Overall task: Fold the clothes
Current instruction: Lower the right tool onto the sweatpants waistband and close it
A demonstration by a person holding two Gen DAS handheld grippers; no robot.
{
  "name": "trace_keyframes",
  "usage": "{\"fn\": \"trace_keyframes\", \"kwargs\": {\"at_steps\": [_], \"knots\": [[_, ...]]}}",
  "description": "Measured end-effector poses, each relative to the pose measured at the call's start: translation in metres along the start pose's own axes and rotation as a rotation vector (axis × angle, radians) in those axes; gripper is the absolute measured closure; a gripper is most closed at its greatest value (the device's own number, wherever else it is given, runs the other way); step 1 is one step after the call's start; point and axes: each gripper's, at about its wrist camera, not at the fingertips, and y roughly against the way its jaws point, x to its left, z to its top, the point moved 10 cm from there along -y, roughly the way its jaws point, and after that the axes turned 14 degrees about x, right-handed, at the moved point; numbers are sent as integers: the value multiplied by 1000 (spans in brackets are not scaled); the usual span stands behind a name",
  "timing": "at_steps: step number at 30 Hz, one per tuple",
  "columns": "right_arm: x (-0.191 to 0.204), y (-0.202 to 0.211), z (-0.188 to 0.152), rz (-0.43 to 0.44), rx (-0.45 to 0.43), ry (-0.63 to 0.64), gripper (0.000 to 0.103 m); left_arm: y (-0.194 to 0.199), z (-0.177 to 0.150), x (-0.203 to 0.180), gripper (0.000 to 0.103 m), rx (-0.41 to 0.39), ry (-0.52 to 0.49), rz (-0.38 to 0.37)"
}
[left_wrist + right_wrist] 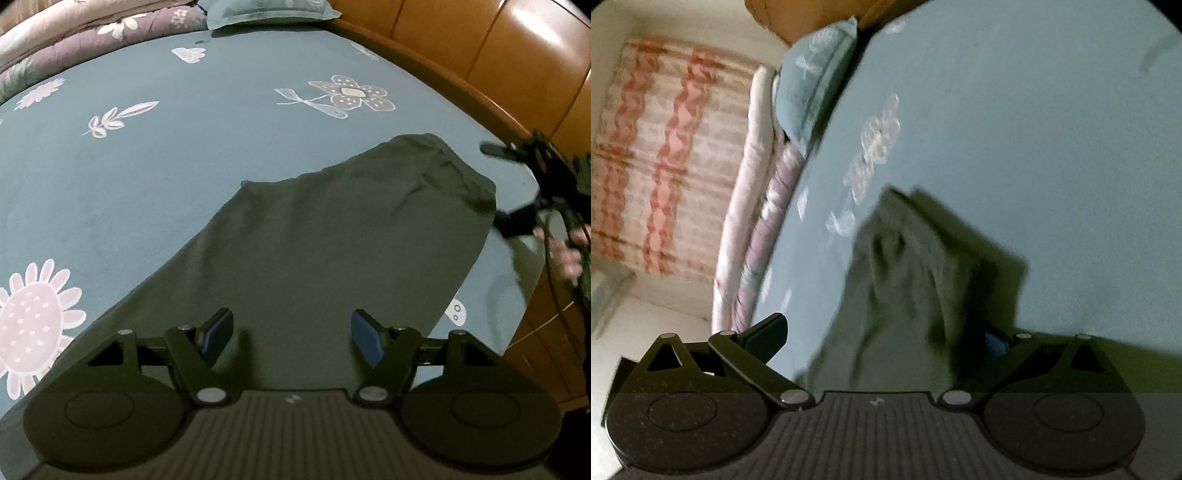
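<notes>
A dark green garment (332,236) lies spread flat on the blue floral bed sheet (147,177), its gathered end toward the far right. My left gripper (291,336) hovers open over the garment's near part, with nothing between its blue pads (365,338). My right gripper (493,184) is at the garment's far right corner, held by a hand (569,254), with its jaws spread wide. In the right wrist view the right gripper (882,336) is open and the wrinkled garment (905,280) runs between its fingers, partly covering the right one. That view is blurred.
A wooden bed frame (461,70) curves along the right side. A blue pillow (269,11) and folded floral quilts (74,40) lie at the head of the bed. A striped pink curtain or cover (657,147) stands beyond the bed's edge.
</notes>
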Motion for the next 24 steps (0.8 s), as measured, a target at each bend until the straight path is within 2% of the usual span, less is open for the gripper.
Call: {"fn": "trace_keyframes", "kwargs": {"at_steps": [4,9,15,19,21,24], "knots": [[3,-10,13,-19,3,4,0,3,0,-5,32,-7,-11,-7],[10,-16,-13,8,72,42,0,1,-4,3,32,1,27,-4],[11,-19,1,28,13,40,0,-1,0,1,32,-2,24,-5],[12,-19,4,57,-29,88,0,-2,-4,3,32,5,28,-10],[15,-19,-2,44,-43,136,0,-4,-5,7,32,12,41,-9],[20,-25,-14,-36,-67,238,0,-5,-3,8,32,13,54,-15]]}}
